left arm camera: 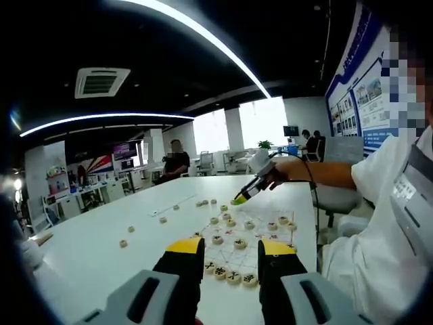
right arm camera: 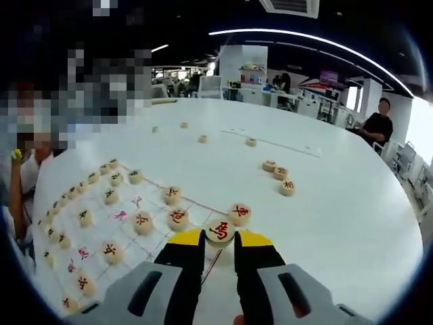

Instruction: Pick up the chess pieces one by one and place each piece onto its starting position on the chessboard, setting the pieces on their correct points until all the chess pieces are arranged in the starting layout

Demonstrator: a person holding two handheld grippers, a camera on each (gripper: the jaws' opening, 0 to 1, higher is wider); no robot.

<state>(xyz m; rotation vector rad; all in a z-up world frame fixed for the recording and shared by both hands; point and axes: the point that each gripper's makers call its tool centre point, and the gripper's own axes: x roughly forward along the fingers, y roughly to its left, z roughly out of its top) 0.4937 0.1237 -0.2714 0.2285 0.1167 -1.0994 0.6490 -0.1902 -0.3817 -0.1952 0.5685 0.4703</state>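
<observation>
1. White table [left arm camera: 101, 250] fills the lower part of the left gripper view, and a pale chessboard [left arm camera: 260, 254] with thin lines lies on it near the person's side.
2. At the bottom of this view the left gripper [left arm camera: 232, 249] shows its two black jaws with yellow tips; they stand apart with nothing between them, so they are released.
3. Just beyond these jaws a row of round wooden pieces [left arm camera: 233, 276] with black characters sits on the near edge of the chessboard.
4. More pieces stand on the board, and several loose pieces [left arm camera: 162, 219] lie on the bare table to the left of it.
5. The right gripper [left arm camera: 240, 200] comes in from the right, held by the person's hand [left arm camera: 277, 177], with its yellow tip low over the far end of the board.
6. In the background another seated person [left arm camera: 177, 162] is at the far side of the table.
7. In the right gripper view, the right gripper [right arm camera: 220, 238] has its yellow-tipped jaws closed around a round piece with a red character [right arm camera: 220, 231], at the edge of the chessboard [right arm camera: 128, 233].
8. A second red piece [right arm camera: 239, 214] stands just beside the held one.
9. Rows of pieces with black characters run along the left part of the board.
10. Three red pieces [right arm camera: 279, 175] lie together on the bare table [right arm camera: 325, 223] to the right, well apart from the board, and a few others lie farther away.
</observation>
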